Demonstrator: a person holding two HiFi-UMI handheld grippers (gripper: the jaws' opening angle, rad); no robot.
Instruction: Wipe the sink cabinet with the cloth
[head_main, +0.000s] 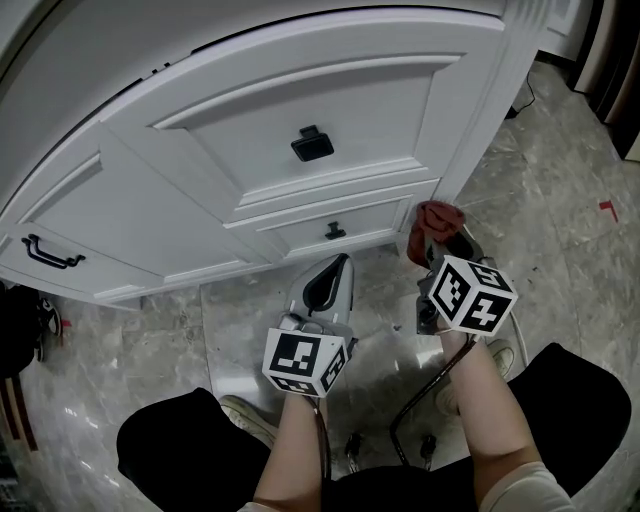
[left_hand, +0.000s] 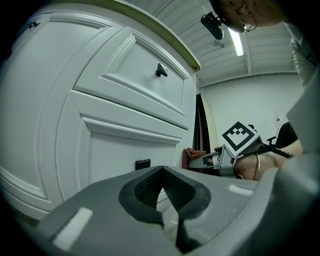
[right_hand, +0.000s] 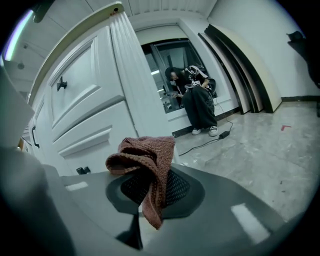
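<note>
The white sink cabinet (head_main: 300, 110) fills the upper head view, with a black square knob (head_main: 312, 144) on its upper panel and a small black knob (head_main: 335, 231) on the lower drawer. My right gripper (head_main: 437, 243) is shut on a reddish-brown cloth (head_main: 438, 218) close to the cabinet's lower right corner. In the right gripper view the cloth (right_hand: 146, 162) bunches up and hangs from the closed jaws, beside the cabinet (right_hand: 85, 115). My left gripper (head_main: 325, 288) is shut and empty, pointing at the lower drawer (left_hand: 115, 150) a short way off.
A long black handle (head_main: 48, 254) sits on the cabinet's left door. Grey marble floor (head_main: 560, 190) spreads to the right. A person (right_hand: 197, 100) sits by a window in the distance, with a cable (right_hand: 210, 140) on the floor. My knees (head_main: 180, 440) are low in the head view.
</note>
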